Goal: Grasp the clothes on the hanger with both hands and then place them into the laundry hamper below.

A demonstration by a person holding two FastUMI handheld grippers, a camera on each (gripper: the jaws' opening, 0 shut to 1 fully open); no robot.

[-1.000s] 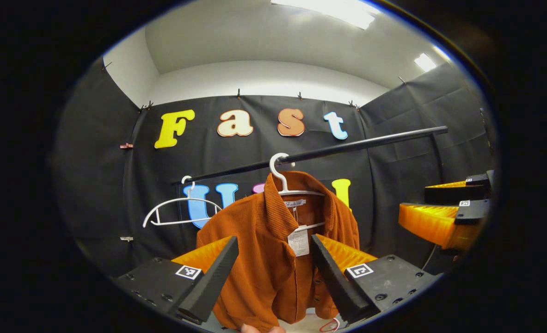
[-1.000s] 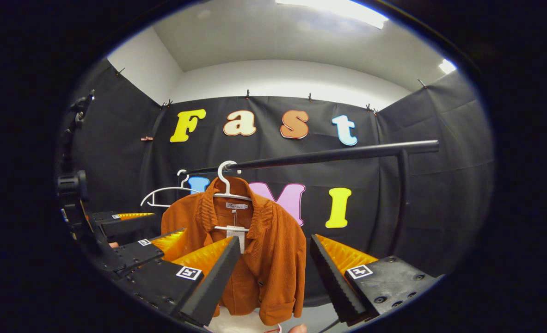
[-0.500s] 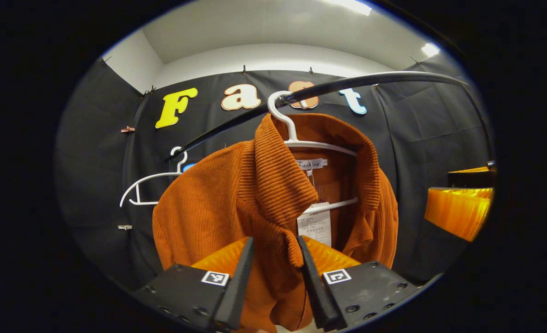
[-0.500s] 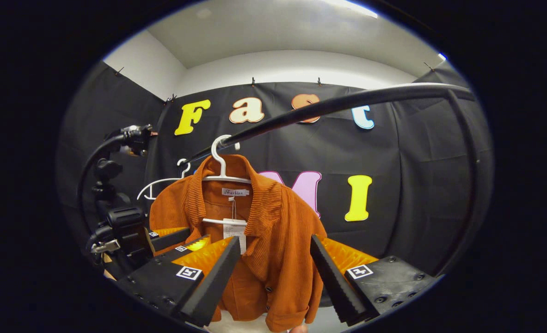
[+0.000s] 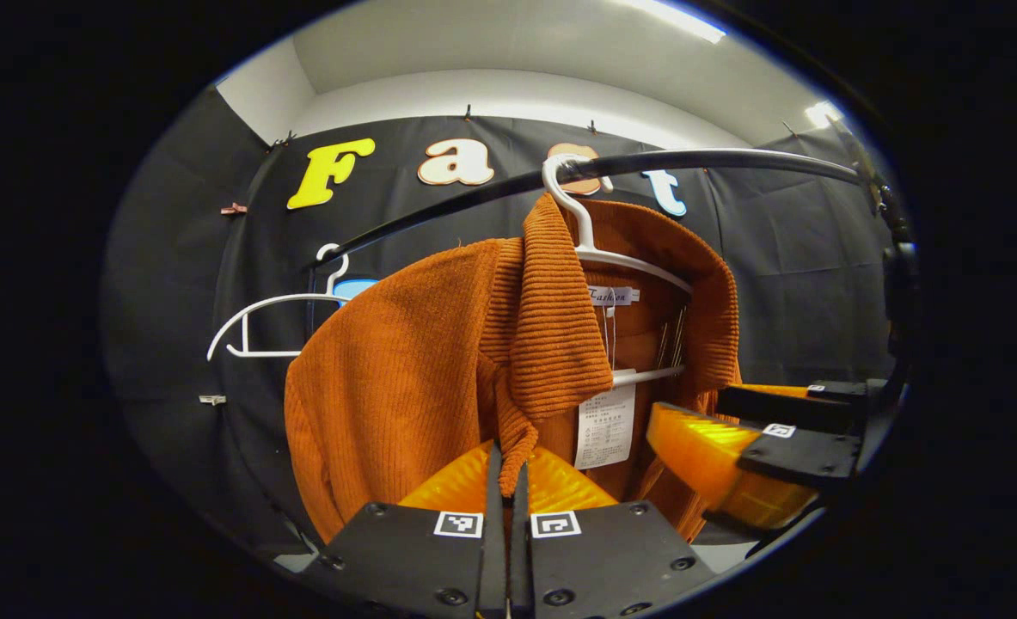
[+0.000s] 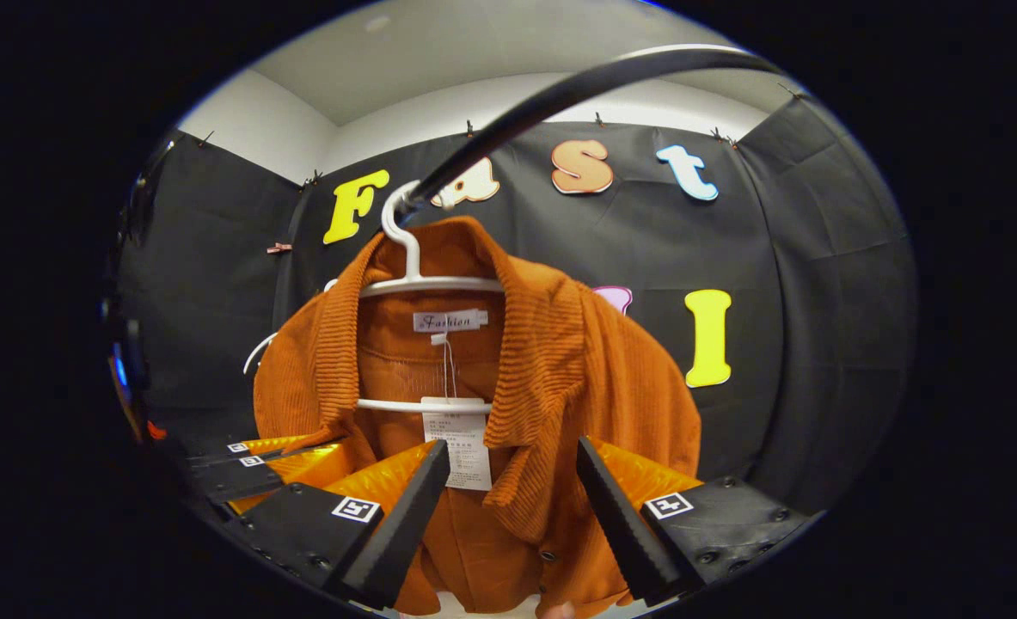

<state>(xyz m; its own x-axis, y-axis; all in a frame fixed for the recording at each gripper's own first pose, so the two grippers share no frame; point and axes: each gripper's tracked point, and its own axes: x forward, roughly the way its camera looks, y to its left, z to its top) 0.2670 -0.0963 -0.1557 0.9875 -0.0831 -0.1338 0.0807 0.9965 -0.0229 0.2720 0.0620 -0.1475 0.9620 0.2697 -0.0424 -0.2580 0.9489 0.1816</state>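
Both claws have closed in on the hanging jacket since a second ago, and the left one has pinched shut.

Low centre of the left gripper view, the left claw [image 5: 508, 481] grips the orange corduroy jacket [image 5: 439, 361] by its lapel edge. The right claw [image 6: 512, 499], low centre of the right gripper view, gapes wide around the other lapel, gripping nothing. On its white hanger [image 6: 405, 258], the jacket still hangs from the black rail [image 6: 560, 86]. Right grasp, unhooking and the drop into the hamper all seem left.
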